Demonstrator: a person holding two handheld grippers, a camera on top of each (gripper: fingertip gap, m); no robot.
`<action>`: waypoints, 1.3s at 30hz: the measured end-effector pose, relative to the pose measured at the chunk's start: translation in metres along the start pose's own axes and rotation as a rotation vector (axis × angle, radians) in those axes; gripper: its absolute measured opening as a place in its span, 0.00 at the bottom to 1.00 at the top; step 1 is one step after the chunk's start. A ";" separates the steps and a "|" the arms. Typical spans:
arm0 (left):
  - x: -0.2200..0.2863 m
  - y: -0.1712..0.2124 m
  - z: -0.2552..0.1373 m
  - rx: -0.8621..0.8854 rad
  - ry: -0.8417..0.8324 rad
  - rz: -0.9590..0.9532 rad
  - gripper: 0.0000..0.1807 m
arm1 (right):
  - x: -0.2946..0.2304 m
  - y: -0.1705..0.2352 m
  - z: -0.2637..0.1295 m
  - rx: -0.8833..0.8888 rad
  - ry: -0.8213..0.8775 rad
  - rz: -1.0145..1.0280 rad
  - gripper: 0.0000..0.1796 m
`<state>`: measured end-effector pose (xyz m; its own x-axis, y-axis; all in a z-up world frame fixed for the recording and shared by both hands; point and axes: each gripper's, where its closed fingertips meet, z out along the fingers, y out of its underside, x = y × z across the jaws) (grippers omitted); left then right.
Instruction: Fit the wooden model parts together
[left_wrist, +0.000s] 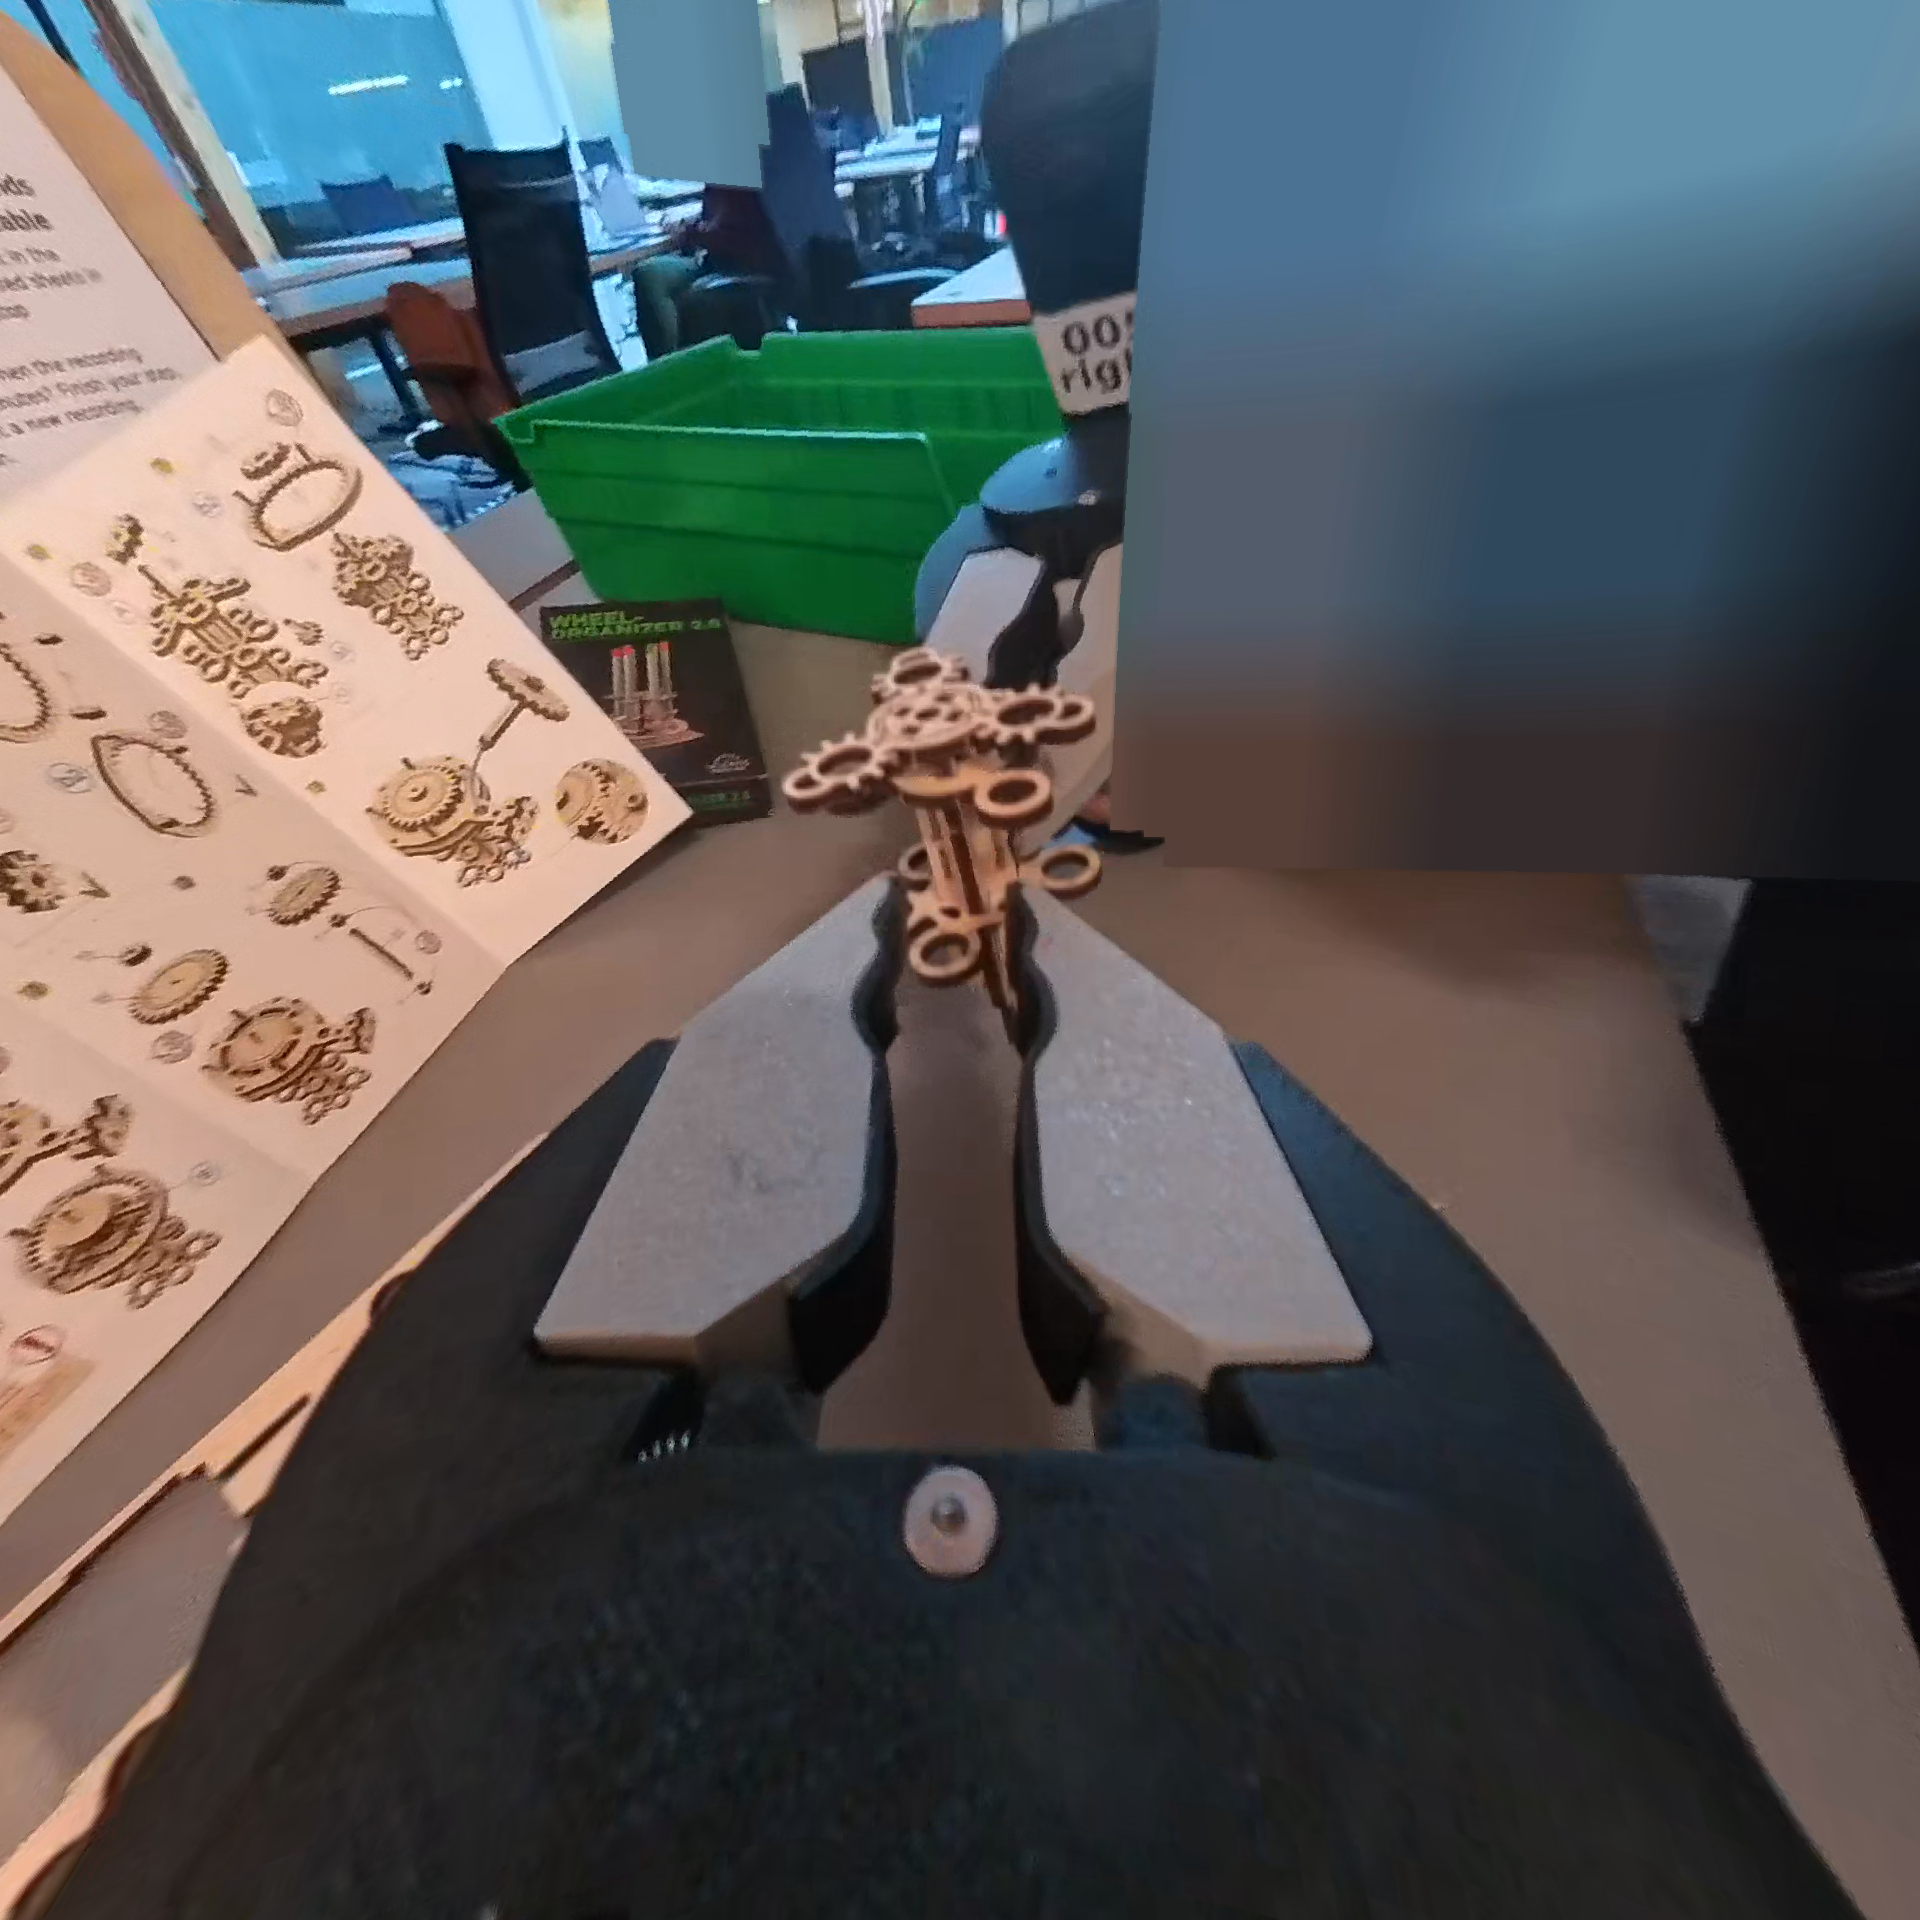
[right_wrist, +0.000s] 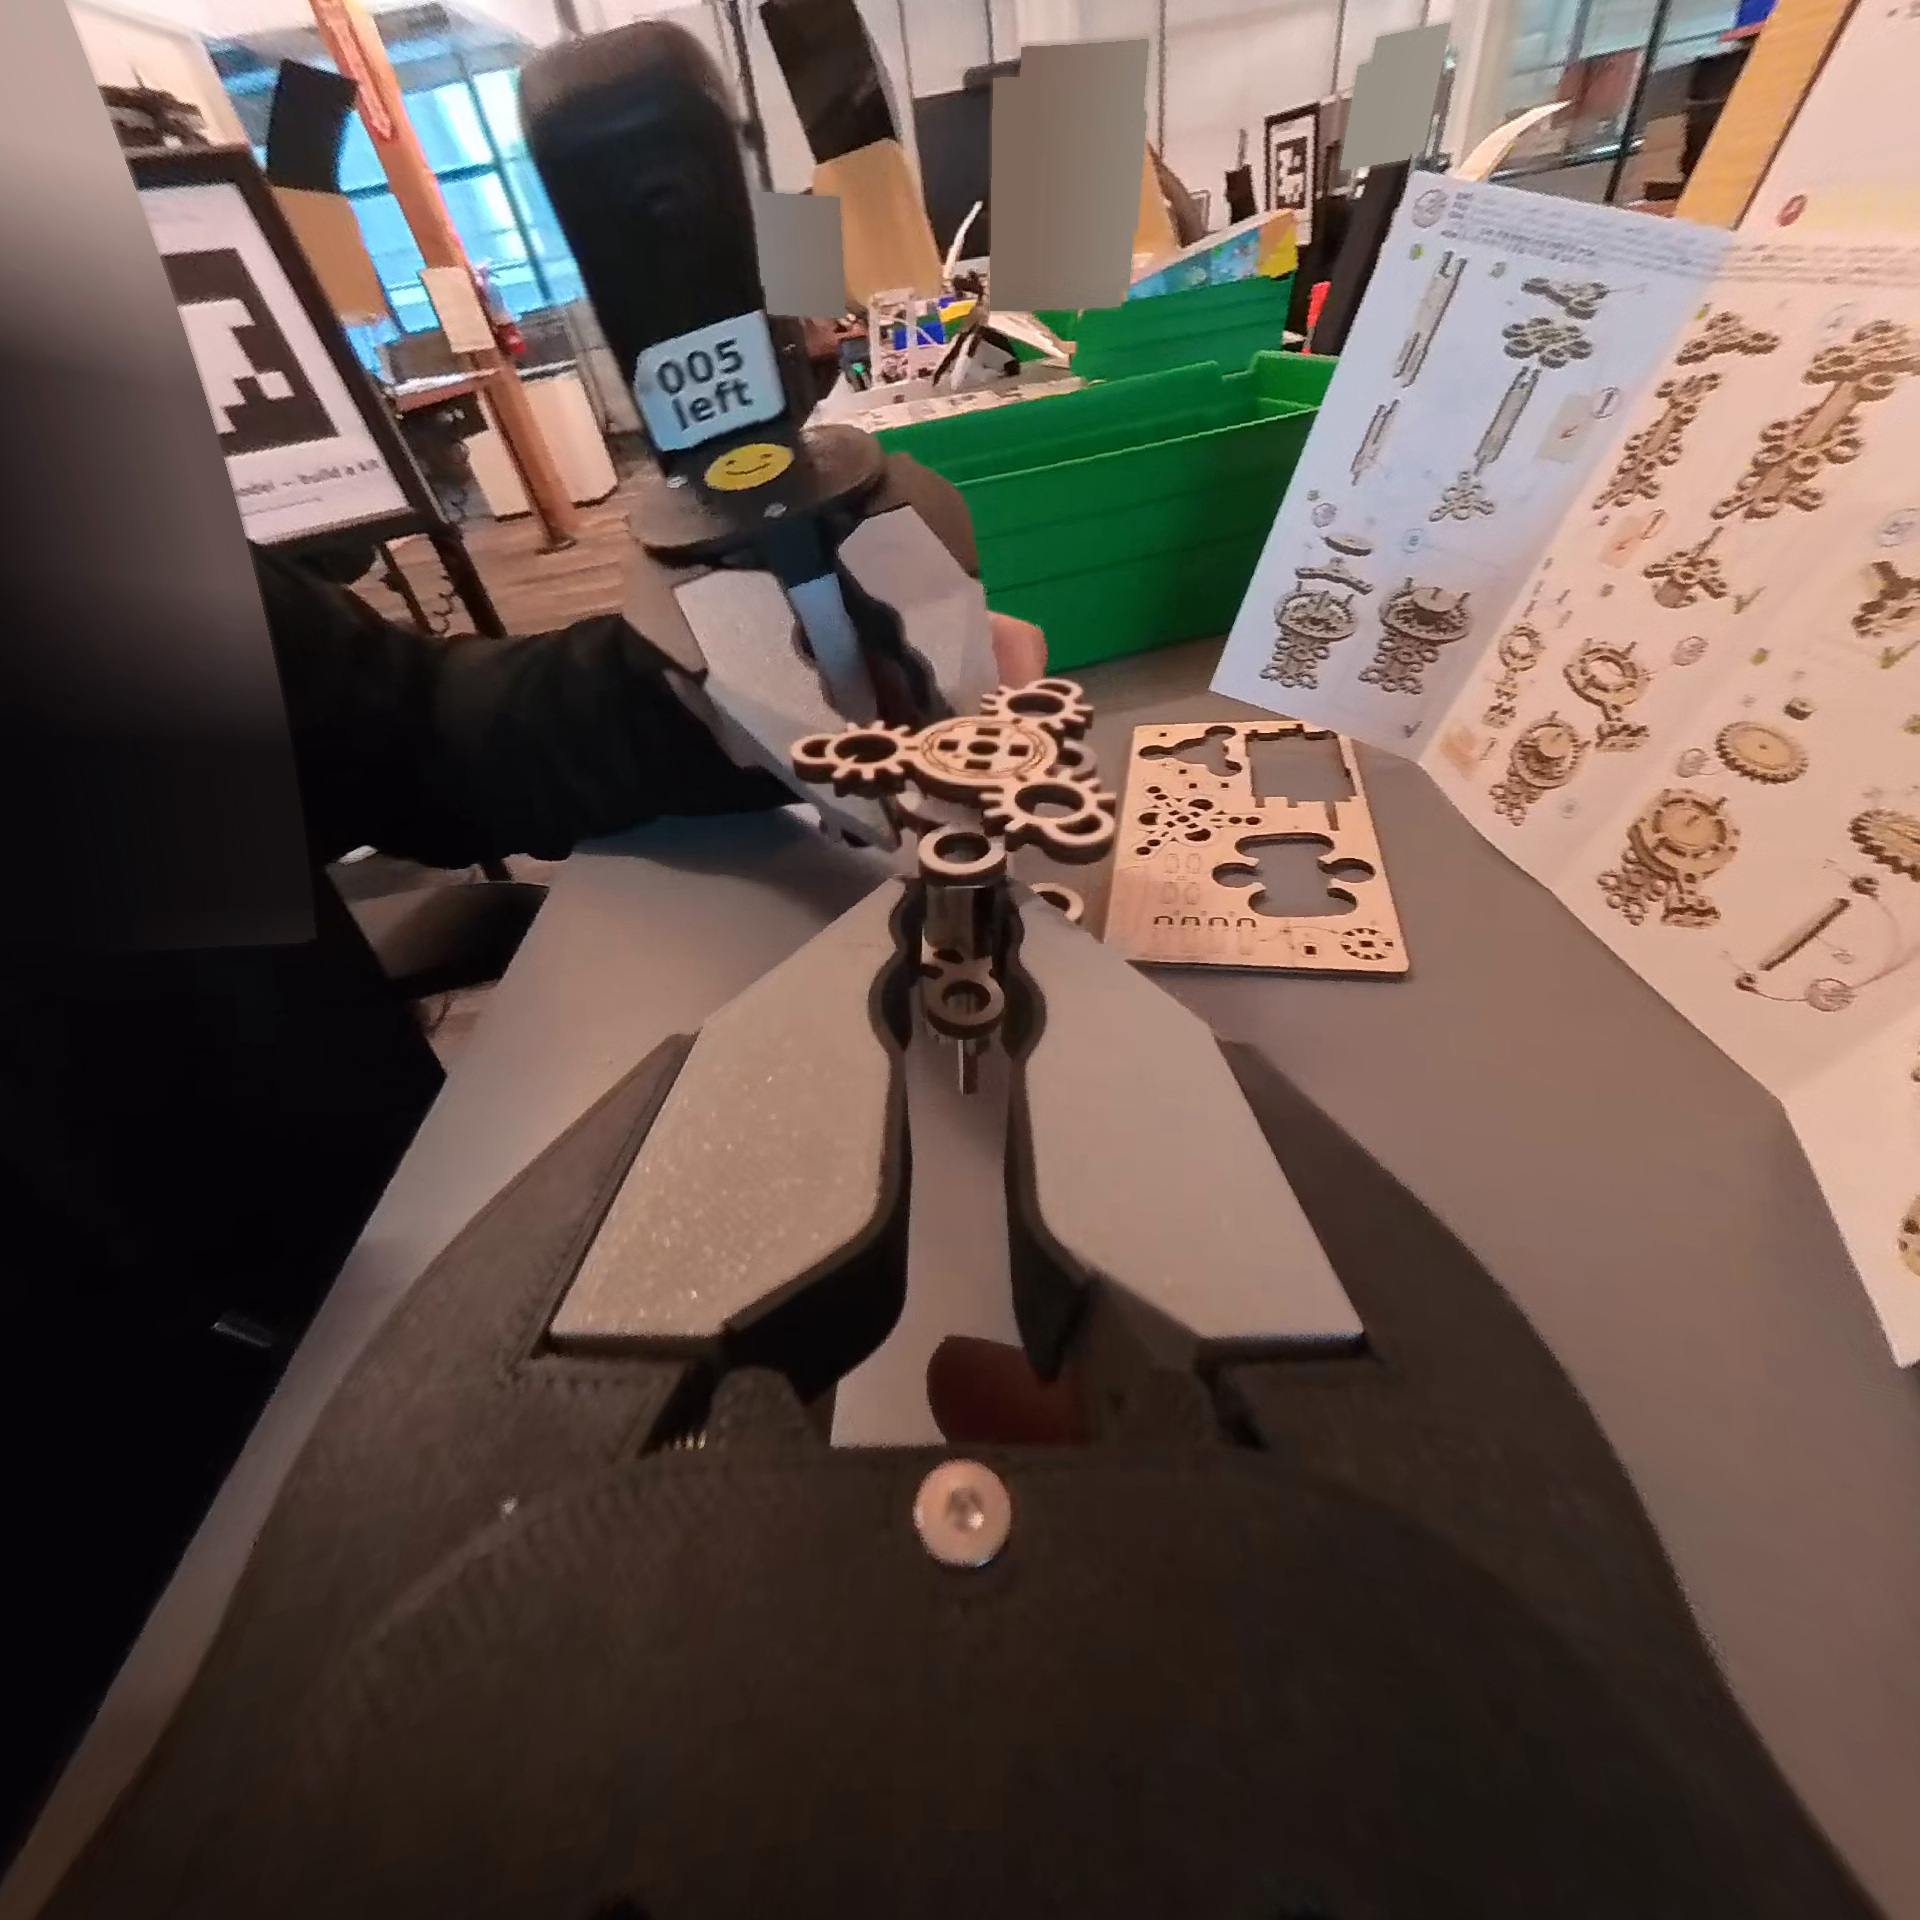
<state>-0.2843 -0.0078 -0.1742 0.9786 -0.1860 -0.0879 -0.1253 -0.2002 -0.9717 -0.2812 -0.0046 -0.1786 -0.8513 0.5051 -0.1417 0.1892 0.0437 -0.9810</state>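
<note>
The left gripper (left_wrist: 961, 956) is pinching the stem of the wooden model (left_wrist: 951, 800), its fingers nearly together. The right gripper (right_wrist: 956, 971) is squeezing the same model (right_wrist: 961, 810) from the other side. Both are holding it up over the grey worktop (right_wrist: 1455, 1091). A wooden sheet (right_wrist: 1257, 852) with cut-out holes is lying near the worktop's far edge, beside the picture booklet (right_wrist: 1662, 623). Both grippers are wearing printed labels.

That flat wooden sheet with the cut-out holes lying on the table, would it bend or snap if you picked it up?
The wooden sheet is thin and mostly holes, so probably light and somewhat flexible. The narrow strips between cut-outs look like likely places to crack. Lying flat on the table, its edge may be hard to grip.
</note>
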 end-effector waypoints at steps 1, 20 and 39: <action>0.001 -0.002 0.000 0.016 0.014 -0.021 0.08 | -0.002 0.001 0.000 -0.004 -0.012 0.000 0.05; 0.013 0.008 0.008 -0.004 0.101 -0.039 0.01 | -0.009 0.005 0.004 -0.034 -0.044 0.002 0.05; -0.006 0.012 -0.001 0.037 0.143 -0.169 0.00 | 0.014 -0.013 -0.032 -0.116 0.118 -0.106 0.25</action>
<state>-0.2918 -0.0100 -0.1852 0.9519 -0.2875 0.1060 0.0470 -0.2048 -0.9777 -0.2795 0.0297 -0.1639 -0.8076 0.5895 -0.0150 0.1622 0.1975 -0.9668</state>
